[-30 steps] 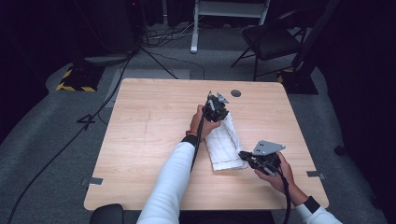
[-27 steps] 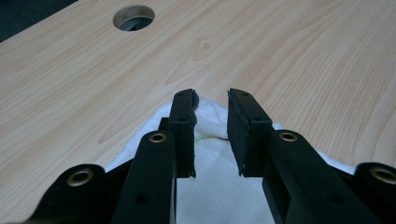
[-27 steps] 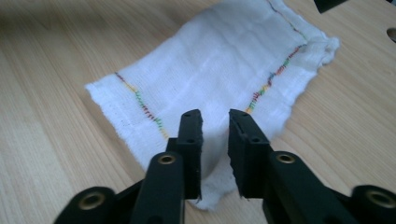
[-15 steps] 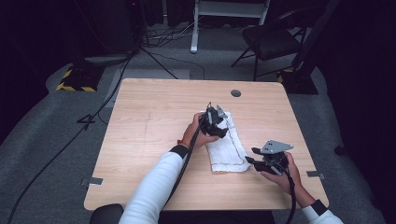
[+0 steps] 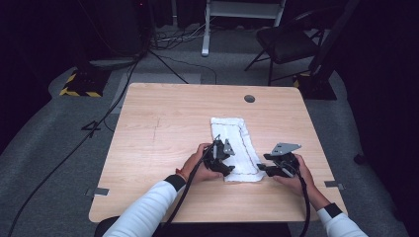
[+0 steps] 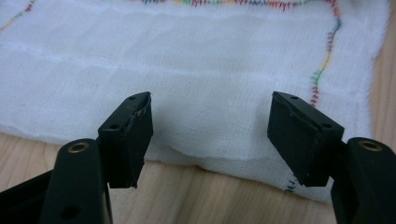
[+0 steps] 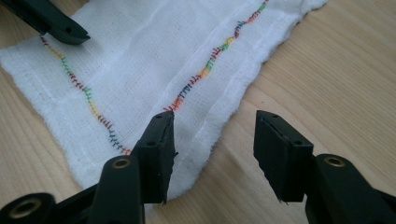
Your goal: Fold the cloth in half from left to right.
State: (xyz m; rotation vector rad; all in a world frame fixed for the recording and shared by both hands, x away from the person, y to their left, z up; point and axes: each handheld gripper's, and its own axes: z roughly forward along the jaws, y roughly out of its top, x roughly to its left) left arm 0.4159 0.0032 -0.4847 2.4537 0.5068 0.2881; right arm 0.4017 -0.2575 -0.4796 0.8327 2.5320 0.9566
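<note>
A white folded cloth (image 5: 235, 143) with multicoloured stitching lies flat on the wooden table (image 5: 163, 128), right of centre. My left gripper (image 5: 225, 163) is at the cloth's near left edge, open, its jaws straddling the folded edge of the cloth (image 6: 210, 93) with nothing between them. My right gripper (image 5: 264, 169) is at the cloth's near right corner, open, one jaw over the cloth (image 7: 140, 79) and the other over bare wood. In the right gripper view the left gripper's jaw tip (image 7: 60, 28) shows at the far corner.
A round grommet hole (image 5: 249, 98) is near the table's far edge. Beyond the table stand a folding chair (image 5: 286, 39), a white stand (image 5: 207, 29) and cables on the grey floor. A yellow-black striped block (image 5: 79, 84) lies at the far left.
My left gripper has come from the cloth's far end down to its near left edge and let the cloth lie flat. The right gripper stayed at the near right corner.
</note>
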